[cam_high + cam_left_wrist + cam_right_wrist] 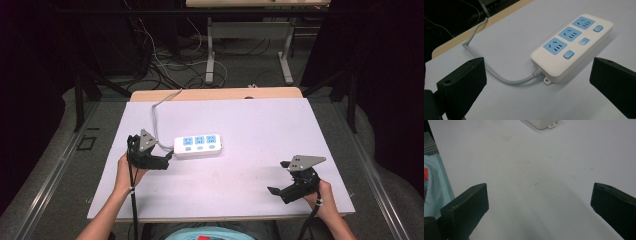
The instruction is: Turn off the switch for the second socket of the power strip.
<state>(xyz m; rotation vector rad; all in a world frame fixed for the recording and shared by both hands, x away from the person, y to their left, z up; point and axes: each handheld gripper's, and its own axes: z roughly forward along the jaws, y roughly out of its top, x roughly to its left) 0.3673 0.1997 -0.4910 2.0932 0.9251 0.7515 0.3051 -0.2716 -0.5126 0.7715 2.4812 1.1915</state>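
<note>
The left tool [169, 156] stands just beside the cable end of the white power strip [198, 146], with its jaws wide apart and nothing between them; I judge it is placed there because that short end is the easiest part to take hold of, and the tool points along the strip's length. The strip lies flat on the tabletop [260, 130], directly ahead of this tool, and its grey cable [156, 120] runs away behind the tool toward the far edge. The right tool [274, 191] is well apart from the strip, near the person's side of the tabletop, also wide open and empty; it seems to wait there so that it does not disturb the approach of the other one. The left gripper view gives details that the high view does not give: the three blue sockets [569, 34], each with a blue button [584, 41] beside it, the ribbed collar where the cable enters, and a small mounting tab [547, 80]. The right gripper view adds a corner of the strip [541, 123] far ahead of its jaws, and faint marks on the bare surface between.
</note>
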